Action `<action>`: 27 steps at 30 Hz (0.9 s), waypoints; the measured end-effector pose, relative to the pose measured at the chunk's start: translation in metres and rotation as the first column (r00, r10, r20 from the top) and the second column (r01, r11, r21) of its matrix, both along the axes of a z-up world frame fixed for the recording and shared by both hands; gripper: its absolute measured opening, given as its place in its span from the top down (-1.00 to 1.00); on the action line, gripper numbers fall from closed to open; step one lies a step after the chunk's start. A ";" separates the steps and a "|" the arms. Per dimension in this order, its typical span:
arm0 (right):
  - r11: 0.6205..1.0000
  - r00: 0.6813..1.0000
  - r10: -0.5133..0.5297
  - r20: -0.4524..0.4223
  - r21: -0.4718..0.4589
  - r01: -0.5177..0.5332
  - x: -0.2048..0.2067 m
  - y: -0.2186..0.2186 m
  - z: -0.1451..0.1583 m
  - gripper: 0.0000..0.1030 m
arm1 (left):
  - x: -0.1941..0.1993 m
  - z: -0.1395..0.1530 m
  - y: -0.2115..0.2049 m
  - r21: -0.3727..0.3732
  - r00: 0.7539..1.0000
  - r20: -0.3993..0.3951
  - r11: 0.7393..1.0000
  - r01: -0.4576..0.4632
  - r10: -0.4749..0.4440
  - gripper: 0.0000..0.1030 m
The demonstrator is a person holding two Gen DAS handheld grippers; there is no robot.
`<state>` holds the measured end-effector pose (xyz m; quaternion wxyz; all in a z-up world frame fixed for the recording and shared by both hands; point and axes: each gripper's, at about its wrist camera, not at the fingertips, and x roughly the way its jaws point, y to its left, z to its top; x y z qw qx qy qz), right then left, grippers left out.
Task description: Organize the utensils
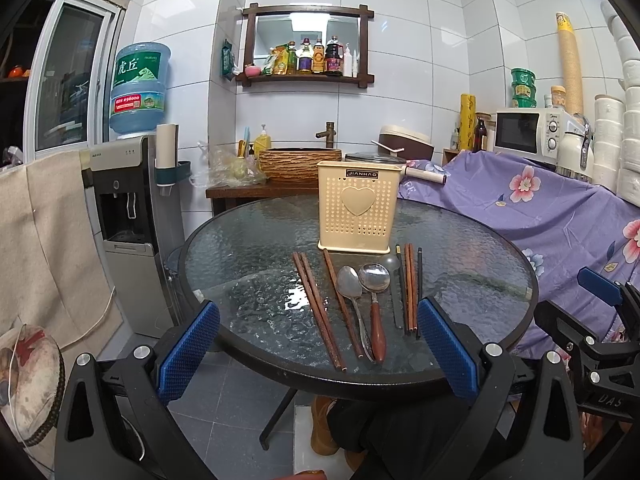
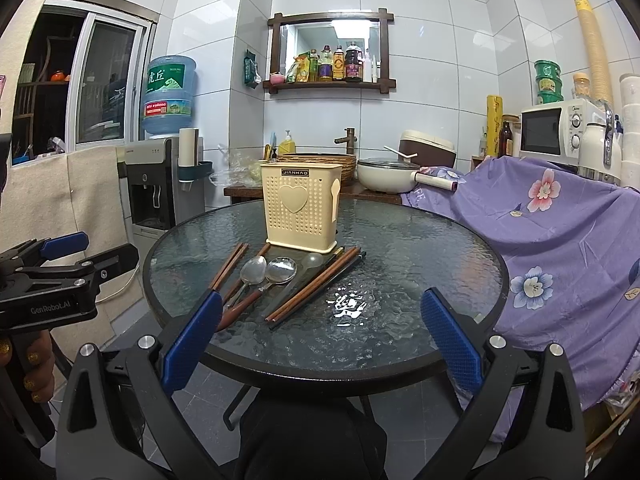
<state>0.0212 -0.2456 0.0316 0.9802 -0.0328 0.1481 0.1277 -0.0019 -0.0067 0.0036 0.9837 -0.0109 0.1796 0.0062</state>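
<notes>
Round glass table [image 1: 248, 248] in the middle of a tiled kitchen, dark rim all round, pebbled top catching a glare patch. To its right, a purple floral cloth [image 1: 540, 208] draped over a counter, with a white microwave [image 1: 528, 132] above it. To the left, a water dispenser [image 1: 120, 208] carrying a blue bottle [image 1: 138, 88]. Behind the table, a low wooden stand with a woven basin [image 1: 300, 162] and a tap; higher on the wall, a dark-framed shelf [image 1: 306, 46] of sauce bottles.

Standing upright at the far side of the table, a cream perforated holder [image 1: 358, 210] with a heart on its front. Just in front of it, laid out in a row pointing toward the near rim: at the left, brown chopsticks [image 1: 316, 304], two close together and a third a little apart; next, a steel spoon [image 1: 352, 296]; beside that, touching bowl to bowl, a wood-handled ladle [image 1: 375, 300]; then a clear spoon [image 2: 310, 262], hard to make out against the glass; at the right, a bundle of brown and black chopsticks [image 1: 410, 288]. All flat on the glass, none in the holder.

Left gripper [image 1: 318, 354] held low over the near rim, blue pads wide apart, nothing between them. Right gripper [image 2: 320, 344] likewise spread wide and bare, over the near right part of the table.
</notes>
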 end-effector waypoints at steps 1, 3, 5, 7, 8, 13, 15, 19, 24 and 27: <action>1.000 1.000 0.000 0.000 0.000 0.000 0.000 0.000 0.000 -0.91 | 0.000 0.000 0.000 0.001 1.000 0.000 1.000 0.000 0.000 -0.88; 1.000 1.000 0.000 -0.001 -0.001 0.000 0.000 0.000 0.000 -0.90 | 0.001 -0.001 0.000 0.002 1.000 -0.005 1.000 -0.001 0.001 -0.88; 1.000 1.000 0.000 -0.005 -0.006 0.000 0.002 0.001 -0.001 -0.90 | 0.003 -0.003 0.003 0.001 1.000 -0.014 1.000 0.004 -0.004 -0.88; 1.000 1.000 0.002 -0.012 -0.015 -0.002 0.004 0.002 -0.002 -0.91 | 0.006 -0.006 0.006 -0.002 1.000 -0.028 1.000 0.003 -0.003 -0.88; 1.000 1.000 0.006 -0.018 -0.022 -0.006 0.005 0.004 -0.003 -0.91 | 0.008 -0.008 0.008 -0.003 0.999 -0.037 1.000 0.004 -0.004 -0.88; 0.999 0.999 0.024 -0.040 -0.036 -0.025 0.014 0.007 -0.009 -0.90 | 0.019 -0.016 0.011 0.001 0.998 -0.066 1.000 0.013 -0.013 -0.88; 0.998 0.999 0.026 -0.046 -0.051 -0.028 0.020 0.009 -0.010 -0.90 | 0.025 -0.020 0.013 -0.012 0.996 -0.090 1.000 0.025 -0.026 -0.88; 0.996 0.998 0.035 -0.059 -0.077 -0.040 0.036 0.011 -0.013 -0.90 | 0.042 -0.028 0.023 -0.036 0.991 -0.129 0.999 0.025 -0.029 -0.88; 0.993 0.990 0.026 -0.135 -0.111 -0.041 0.074 0.008 -0.020 -0.90 | 0.073 -0.036 0.037 -0.033 0.983 -0.182 0.999 0.015 -0.020 -0.85; 0.995 0.972 0.044 -0.230 -0.080 -0.064 0.106 0.001 -0.024 -0.90 | 0.094 -0.035 0.044 -0.024 0.979 -0.203 1.000 0.010 -0.014 -0.74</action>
